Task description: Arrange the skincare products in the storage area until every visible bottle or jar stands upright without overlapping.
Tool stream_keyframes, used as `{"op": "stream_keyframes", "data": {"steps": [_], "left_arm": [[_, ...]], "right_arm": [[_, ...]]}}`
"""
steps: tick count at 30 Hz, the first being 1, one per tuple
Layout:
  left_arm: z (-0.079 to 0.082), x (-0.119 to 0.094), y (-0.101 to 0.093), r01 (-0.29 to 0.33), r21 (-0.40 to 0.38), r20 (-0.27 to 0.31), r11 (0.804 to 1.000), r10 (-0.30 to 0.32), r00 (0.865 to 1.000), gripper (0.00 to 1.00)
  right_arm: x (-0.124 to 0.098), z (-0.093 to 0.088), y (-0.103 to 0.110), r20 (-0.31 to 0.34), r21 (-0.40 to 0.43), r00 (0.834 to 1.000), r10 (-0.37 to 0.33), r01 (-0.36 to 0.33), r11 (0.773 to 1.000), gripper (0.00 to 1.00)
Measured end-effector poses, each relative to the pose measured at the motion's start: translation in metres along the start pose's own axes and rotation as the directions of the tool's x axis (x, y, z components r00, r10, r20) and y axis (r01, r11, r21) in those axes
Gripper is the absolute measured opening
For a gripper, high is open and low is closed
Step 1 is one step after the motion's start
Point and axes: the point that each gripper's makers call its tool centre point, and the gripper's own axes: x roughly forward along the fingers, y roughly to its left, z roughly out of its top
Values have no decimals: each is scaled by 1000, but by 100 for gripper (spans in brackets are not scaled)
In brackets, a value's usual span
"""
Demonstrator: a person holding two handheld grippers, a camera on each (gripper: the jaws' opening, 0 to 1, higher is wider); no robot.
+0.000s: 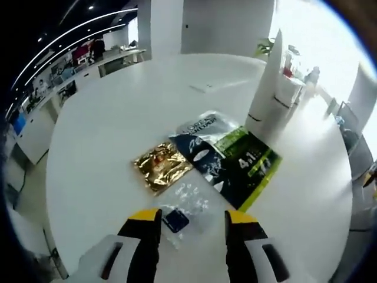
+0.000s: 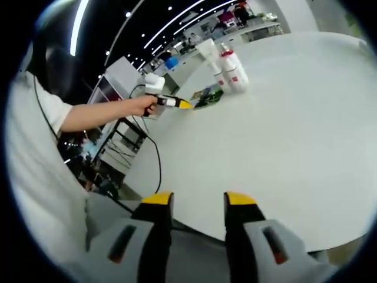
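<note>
left gripper [image 1: 193, 219] jaws apart, hovering over a clear packet [image 1: 184, 207] with a blue piece, flat on the white table [image 1: 106, 141]. beyond it lie a gold sachet [image 1: 161, 165], a dark sachet [image 1: 203, 154] and a green-black sachet [image 1: 250, 167], edges overlapping. farther, a white tube [image 1: 268, 97] stands upright. right gripper [image 2: 197, 203] jaws apart over the near table edge, well apart from the upright bottles [image 2: 227, 68].

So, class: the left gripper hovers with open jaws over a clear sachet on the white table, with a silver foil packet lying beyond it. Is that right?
Not quite: the foil packet is gold, not silver, as the left gripper view shows. The rest holds: the left gripper hovers with open jaws over the clear sachet on the white table.
</note>
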Motion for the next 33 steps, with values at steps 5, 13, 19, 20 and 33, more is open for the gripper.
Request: {"op": "stream_keyframes", "data": {"steps": [5, 13, 19, 20, 33], "left_arm": [[1, -5, 0, -9, 4, 28, 1000, 9, 1000, 44], [-5, 6, 12, -45, -24, 4, 999, 45, 999, 41], [-4, 5, 10, -33, -8, 3, 999, 33, 999, 42], [-6, 4, 8, -29, 5, -2, 1000, 29, 1000, 42], [-7, 4, 1, -15, 31, 4, 999, 15, 1000, 42]], "right_arm": [[0, -1, 2, -4, -12, 1000, 5, -5, 1000, 36], [2, -5, 3, -25, -8, 1000, 16, -16, 1000, 36], [3, 0, -6, -1, 42, 1000, 11, -11, 999, 36], [4, 0, -7, 4, 52, 1000, 10, -11, 999, 36], [5, 0, -6, 5, 49, 1000, 11, -11, 999, 36]]}}
